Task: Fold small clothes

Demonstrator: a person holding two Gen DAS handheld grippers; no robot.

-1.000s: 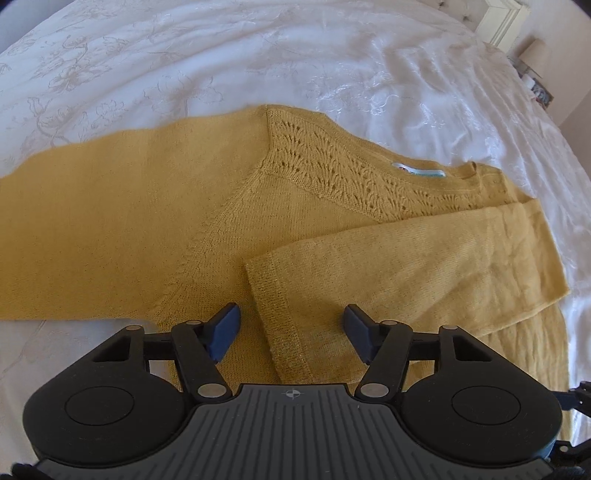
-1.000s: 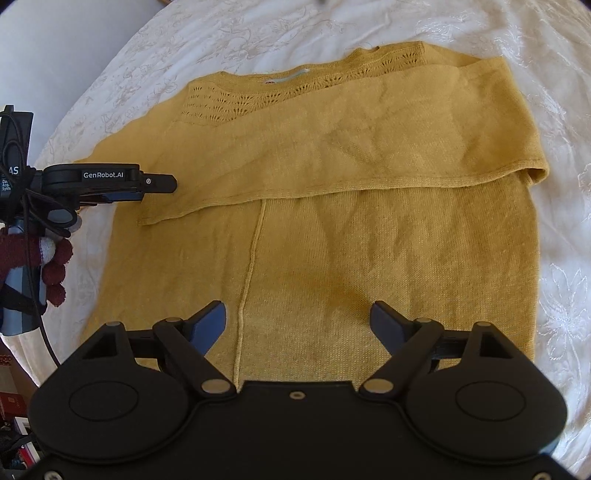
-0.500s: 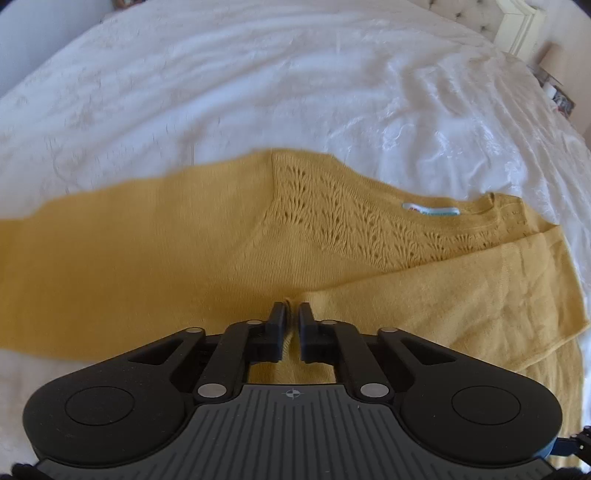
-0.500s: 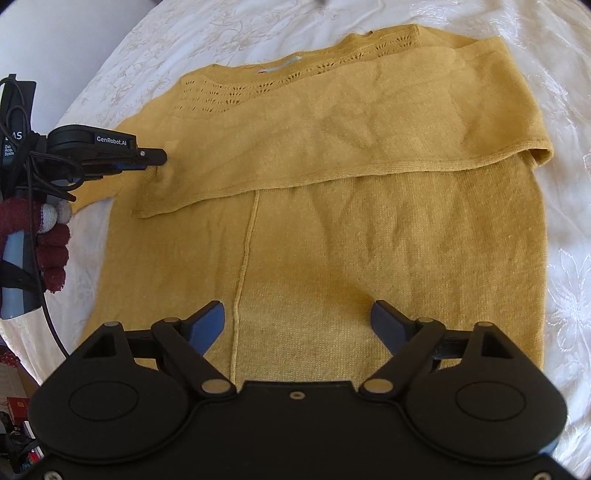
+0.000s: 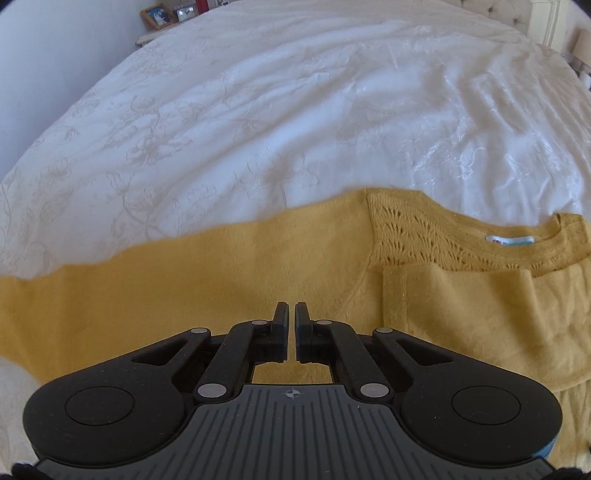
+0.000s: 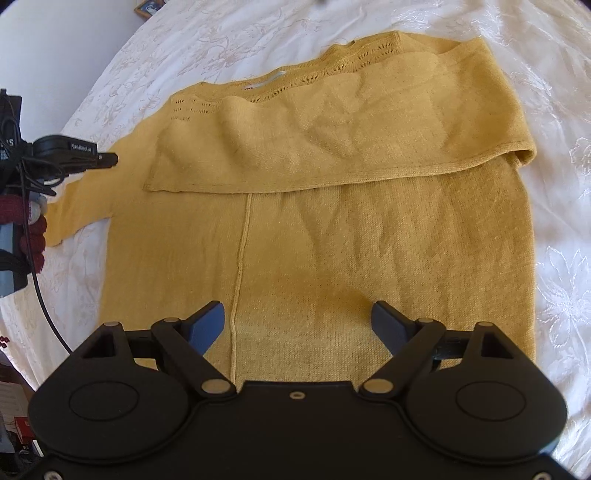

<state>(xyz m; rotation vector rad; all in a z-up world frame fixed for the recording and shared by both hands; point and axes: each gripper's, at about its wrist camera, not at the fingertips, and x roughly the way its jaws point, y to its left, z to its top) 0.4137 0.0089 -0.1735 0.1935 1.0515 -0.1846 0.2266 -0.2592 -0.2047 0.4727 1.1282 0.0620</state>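
Left wrist view: mustard sweater (image 5: 258,280) lies flat on the white bedspread (image 5: 277,122), filling the lower half of the view. One sleeve (image 5: 92,295) runs out to the left of the sweater body. The other sleeve (image 5: 491,310) is folded across the chest, its cuff edge just right of the lace yoke (image 5: 424,240). Neck label (image 5: 511,240) shows at the collar, far side of the yoke. Left gripper (image 5: 290,314) sits above the sweater near the left shoulder seam; its fingers are pressed nearly together with only a thin slit between them, and no cloth shows in that slit. A picture frame (image 5: 159,14) stands beyond the bedspread's far edge.

Right wrist view: sweater (image 6: 314,258) seen from the hem end, collar farthest away. Folded sleeve (image 6: 332,147) lies across the upper body, its lower edge crossing the sweater from side to side. A raised seam (image 6: 242,266) runs from that edge down to the hem. Right gripper (image 6: 297,321) hovers over the hem area, fingers spread wide, nothing between them. The left gripper (image 6: 107,159) is at the sweater's left side, tip over the outstretched sleeve (image 6: 74,214); from here I cannot tell whether it touches the cloth.
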